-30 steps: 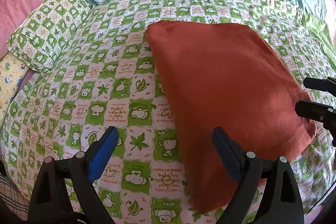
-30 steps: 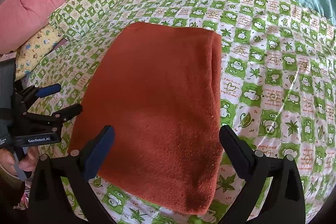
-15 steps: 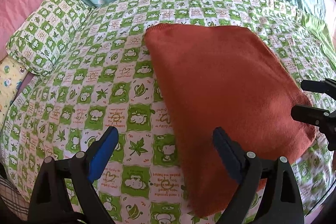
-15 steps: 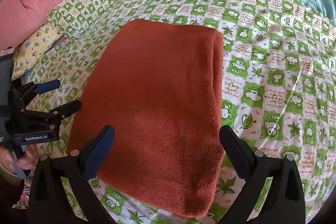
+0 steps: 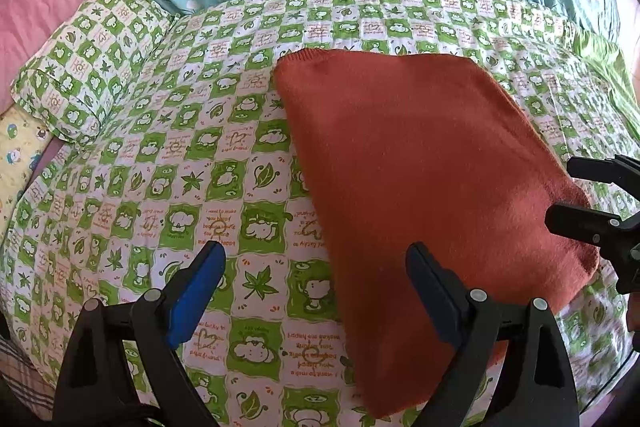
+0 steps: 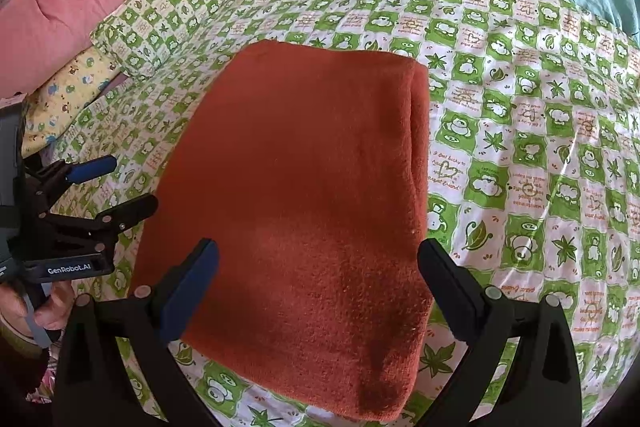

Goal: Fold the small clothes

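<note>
Jaws stay spread; folded sweater (image 6: 304, 195) unmoved

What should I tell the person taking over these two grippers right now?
Left gripper: open, holding nothing, above the bedspread beside the sweater's left edge.
Right gripper: open, holding nothing, above the sweater's near end.
Sweater: lies flat on the bedspread, folded into a rectangle, layered edges along its right side.
Done: it looks folded.
Left: possibly one more fold, or set it aside.
</note>
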`<action>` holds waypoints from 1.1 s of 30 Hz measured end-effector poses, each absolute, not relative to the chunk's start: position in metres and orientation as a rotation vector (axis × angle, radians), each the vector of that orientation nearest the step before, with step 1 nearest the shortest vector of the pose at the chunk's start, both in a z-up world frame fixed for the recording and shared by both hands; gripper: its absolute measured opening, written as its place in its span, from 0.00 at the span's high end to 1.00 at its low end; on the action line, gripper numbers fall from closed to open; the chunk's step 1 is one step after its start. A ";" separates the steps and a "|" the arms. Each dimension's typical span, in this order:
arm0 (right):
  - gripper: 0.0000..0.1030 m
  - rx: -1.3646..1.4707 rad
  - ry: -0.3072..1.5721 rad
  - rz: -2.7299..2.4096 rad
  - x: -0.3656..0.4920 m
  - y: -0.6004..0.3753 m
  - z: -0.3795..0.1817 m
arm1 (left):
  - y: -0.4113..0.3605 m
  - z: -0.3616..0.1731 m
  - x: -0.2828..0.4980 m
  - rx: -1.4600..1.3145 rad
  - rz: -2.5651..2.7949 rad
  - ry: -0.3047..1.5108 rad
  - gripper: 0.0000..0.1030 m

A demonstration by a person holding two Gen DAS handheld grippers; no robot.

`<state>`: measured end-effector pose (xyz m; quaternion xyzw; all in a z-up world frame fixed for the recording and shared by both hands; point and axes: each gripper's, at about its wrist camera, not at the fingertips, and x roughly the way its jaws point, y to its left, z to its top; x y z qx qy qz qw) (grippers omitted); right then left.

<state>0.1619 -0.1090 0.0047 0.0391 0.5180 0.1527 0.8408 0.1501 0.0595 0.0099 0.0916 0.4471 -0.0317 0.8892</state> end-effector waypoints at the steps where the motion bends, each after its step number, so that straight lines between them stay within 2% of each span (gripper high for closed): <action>1: 0.03 0.084 1.095 0.325 0.163 -0.110 0.004 | 0.059 0.010 0.150 0.190 -0.067 0.929 0.10; 33: 0.03 0.088 1.080 0.339 0.166 -0.112 0.007 | 0.056 0.013 0.145 0.204 -0.088 0.911 0.10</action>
